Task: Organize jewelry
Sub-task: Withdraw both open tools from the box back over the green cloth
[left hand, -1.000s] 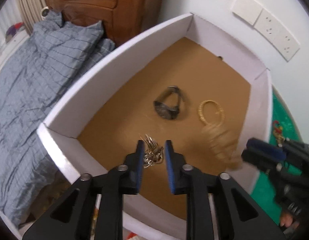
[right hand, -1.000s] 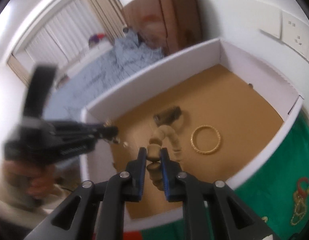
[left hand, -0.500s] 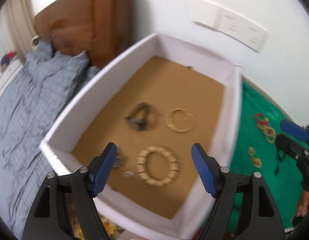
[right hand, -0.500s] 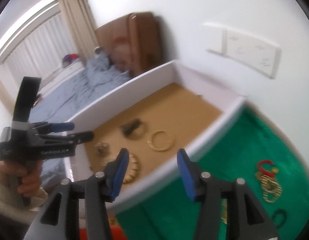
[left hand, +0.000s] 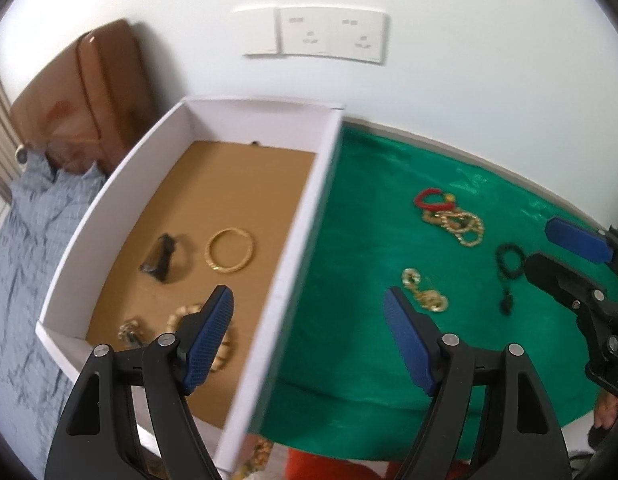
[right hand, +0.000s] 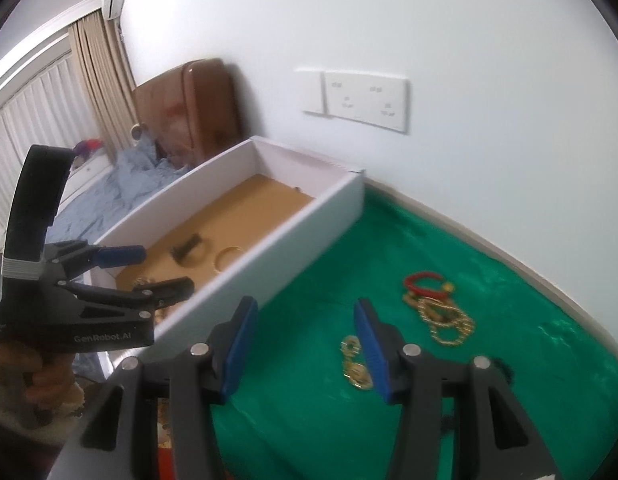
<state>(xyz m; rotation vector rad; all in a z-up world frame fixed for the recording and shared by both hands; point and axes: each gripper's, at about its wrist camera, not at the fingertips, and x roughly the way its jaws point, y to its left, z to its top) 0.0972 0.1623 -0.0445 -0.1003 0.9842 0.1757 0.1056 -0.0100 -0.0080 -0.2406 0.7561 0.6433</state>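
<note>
Left wrist view: left gripper [left hand: 309, 312] spread wide, nothing between the blue pads, hovering over the right wall of the white box [left hand: 297, 240]. Inside the box on the brown floor: gold bangle [left hand: 229, 250], dark watch [left hand: 161, 258] just left of it, beaded bracelet [left hand: 201, 336] partly hidden behind the left pad, small gold cluster [left hand: 129, 330] near the front corner. Green cloth [left hand: 369, 208] lies right of the box with loose pieces on it: gold earrings [left hand: 425, 290], red bangle [left hand: 431, 200] touching a gold chain [left hand: 463, 226], black bead string [left hand: 509, 266]. Right gripper [left hand: 557, 256] shows at the far right edge over the cloth.

Right wrist view: right gripper [right hand: 305, 344] also wide apart and empty, above the cloth, earrings [right hand: 355, 362] just beside its right pad. Wall sockets [right hand: 365, 100] above. Bed [right hand: 109, 188] behind the box.
</note>
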